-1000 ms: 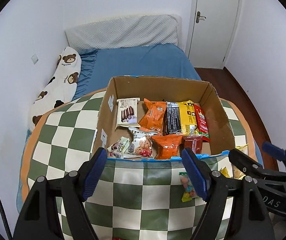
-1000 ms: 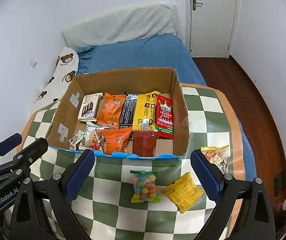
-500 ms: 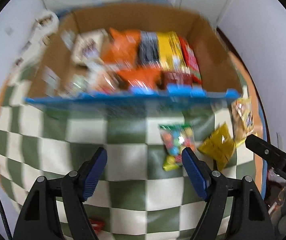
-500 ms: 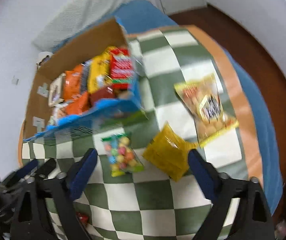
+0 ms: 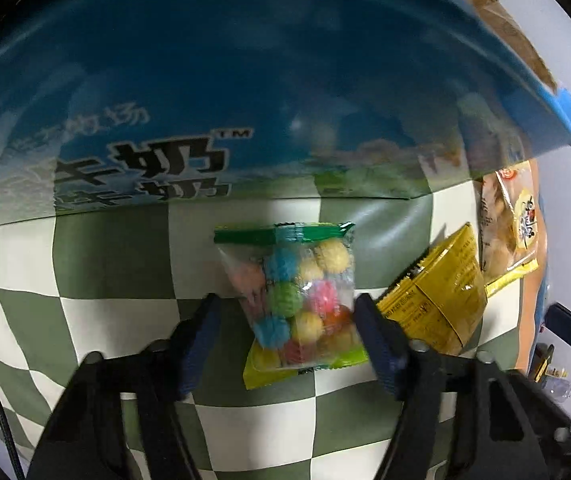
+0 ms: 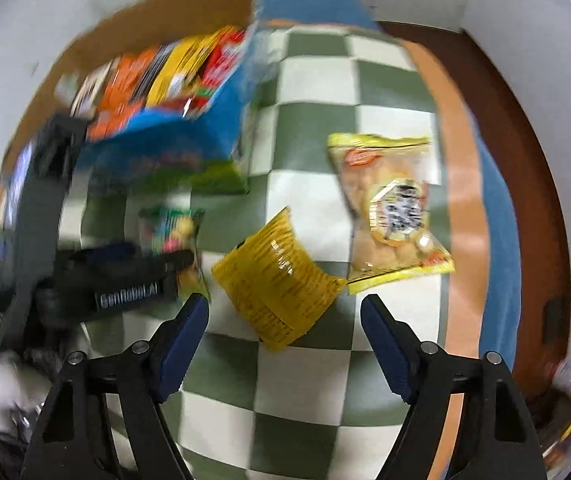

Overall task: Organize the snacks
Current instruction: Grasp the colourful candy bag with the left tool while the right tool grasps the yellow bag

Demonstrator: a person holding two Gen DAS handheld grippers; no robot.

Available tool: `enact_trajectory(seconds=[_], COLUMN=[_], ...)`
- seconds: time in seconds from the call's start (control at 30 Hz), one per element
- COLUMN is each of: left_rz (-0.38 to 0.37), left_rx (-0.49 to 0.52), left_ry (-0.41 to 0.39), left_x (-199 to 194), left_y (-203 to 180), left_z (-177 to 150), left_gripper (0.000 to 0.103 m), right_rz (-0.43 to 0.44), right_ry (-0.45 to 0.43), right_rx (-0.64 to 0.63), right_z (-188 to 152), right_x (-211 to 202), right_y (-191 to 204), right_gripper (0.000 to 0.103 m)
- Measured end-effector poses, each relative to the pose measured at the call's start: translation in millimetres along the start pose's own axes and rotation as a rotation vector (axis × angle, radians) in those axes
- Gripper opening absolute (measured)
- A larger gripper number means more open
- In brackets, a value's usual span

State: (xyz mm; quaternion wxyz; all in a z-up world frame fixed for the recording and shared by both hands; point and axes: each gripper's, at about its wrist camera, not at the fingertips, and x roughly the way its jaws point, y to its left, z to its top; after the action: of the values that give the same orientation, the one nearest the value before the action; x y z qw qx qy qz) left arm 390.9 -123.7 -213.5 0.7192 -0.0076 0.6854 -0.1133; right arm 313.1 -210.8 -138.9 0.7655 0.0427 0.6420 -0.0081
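left gripper (image 5: 285, 322): we see it low over the checkered cloth (image 5: 105, 256); jaws spread wide, nothing clamped; blue pads either side of the candy bag
candy bag (image 5: 299, 300): clear bag of coloured balls, green top seal, flat on the cloth; we put its lower half between the left jaws; right pad looks just at the bag's right edge, left pad stands off with a gap; contact we can't confirm; the bag's top reaches past the fingertips toward the box
right gripper (image 6: 284, 320): jaws wide open, holding nothing; hovers over the cloth in front of the yellow packet
yellow packet (image 6: 275, 280): flat, tilted, lying on the cloth; its near corner sits between the right jaws, most of it beyond the tips; no pad touches it; from the left wrist it lies just right of the candy bag (image 5: 437, 300)
cracker bag (image 6: 389, 212): clear pack with yellow edging, further out than the yellow packet, close beside it, toward the cloth's orange border
snack box (image 5: 245, 92): blue printed front wall fills the far view from the left wrist, just behind the candy bag; right wrist view is motion-blurred, but we make out orange, yellow and red packs inside (image 6: 157, 76)
left gripper body (image 6: 125, 284): seen from the right wrist over the candy bag (image 6: 177, 224); blurred
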Motion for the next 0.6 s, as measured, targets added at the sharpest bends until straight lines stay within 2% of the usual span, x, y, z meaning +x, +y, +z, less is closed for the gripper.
enact_trajectory(seconds=[0.03, 0.17, 0.4, 0.5, 0.6], left_rz=[-0.001, 0.025, 0.033, 0.036, 0.033], left_rx=[0.008, 0.022, -0.033, -0.054, -0.073], left_ry=[0.003, 0.007, 0.044, 0.052, 0.053], left_x=[0.2, -3.3, -7.8, -9.1, -8.8], left_y=[-0.3, 5.8, 36.8, 43.7, 47.0], left_z=[-2.3, -20.8, -62.2, -72.4, -78.4], left_gripper=[0.054, 0.054, 0.054, 0.054, 0.054], right_rz=[-0.004, -0.049, -0.094, -0.099, -0.041], right_ry=[0.018, 0.071, 0.168, 0.169, 0.180], right_rx=[-0.040, -0.212, -0.348, -0.308, -0.129], right_z=[1.6, 7.7, 17.8, 20.4, 20.0], right_x=[5.1, 29.1, 74.4, 82.0, 78.2], right_y=[4.6, 24.8, 41.3, 38.1, 23.6], right_gripper=[0.081, 0.081, 0.081, 0.079, 0.074])
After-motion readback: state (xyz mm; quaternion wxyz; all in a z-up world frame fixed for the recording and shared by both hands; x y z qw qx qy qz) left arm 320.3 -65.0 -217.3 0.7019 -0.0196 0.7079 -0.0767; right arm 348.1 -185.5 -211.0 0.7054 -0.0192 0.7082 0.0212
